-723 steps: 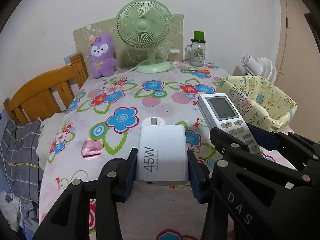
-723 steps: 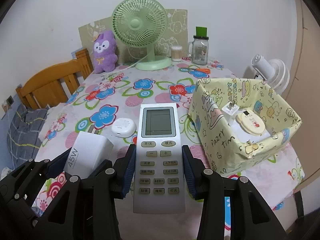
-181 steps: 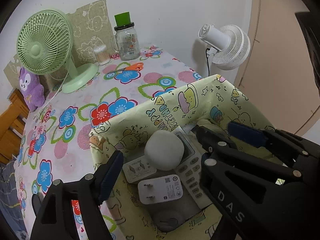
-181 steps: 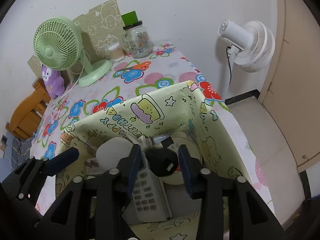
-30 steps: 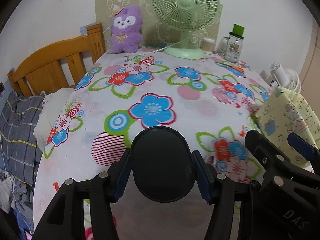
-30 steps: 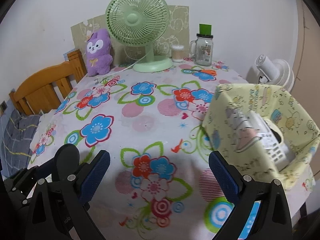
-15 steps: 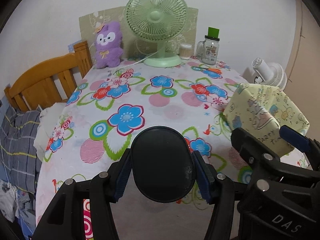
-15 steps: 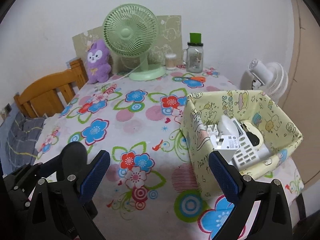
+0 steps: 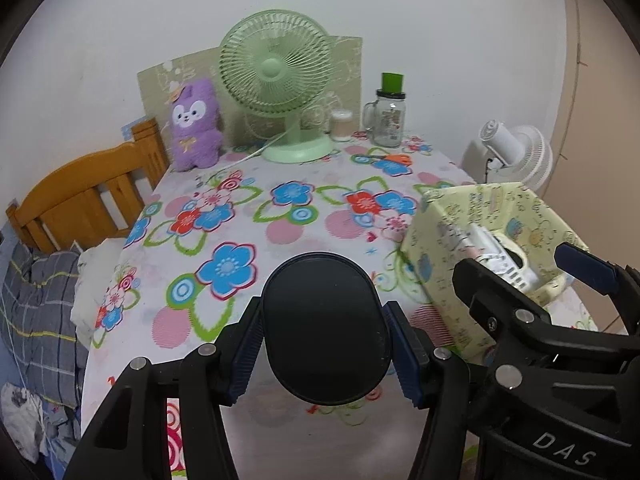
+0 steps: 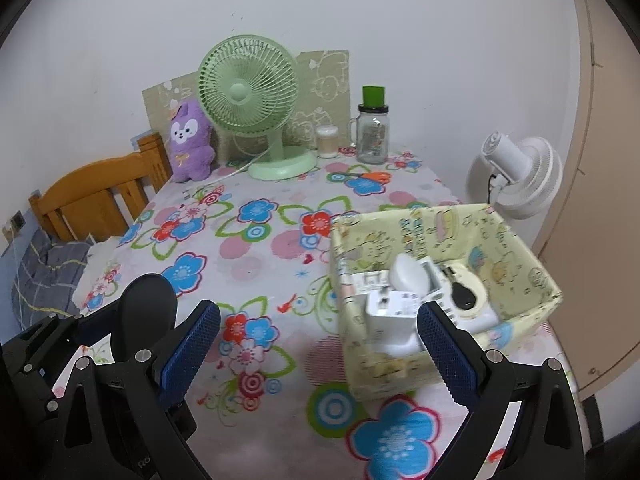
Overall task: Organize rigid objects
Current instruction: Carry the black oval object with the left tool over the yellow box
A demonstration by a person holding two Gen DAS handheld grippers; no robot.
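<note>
The left gripper (image 9: 326, 344) clamps a black oval case (image 9: 326, 330) across its long sides. It looks stiff, smooth and possibly slippery. The right gripper (image 10: 318, 340) gapes wide, empty.

Flowered tablecloth (image 10: 260, 240), yellow cartoon-print box (image 10: 520, 256), green fan (image 10: 248, 96), purple plush (image 10: 190, 140).

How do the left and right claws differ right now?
The left claw is clamped on a black oval object; the right claw holds nothing. The left's jaws sit narrow against that object; the right's stand wide apart. Both have blue pads and point down over the floral table.
</note>
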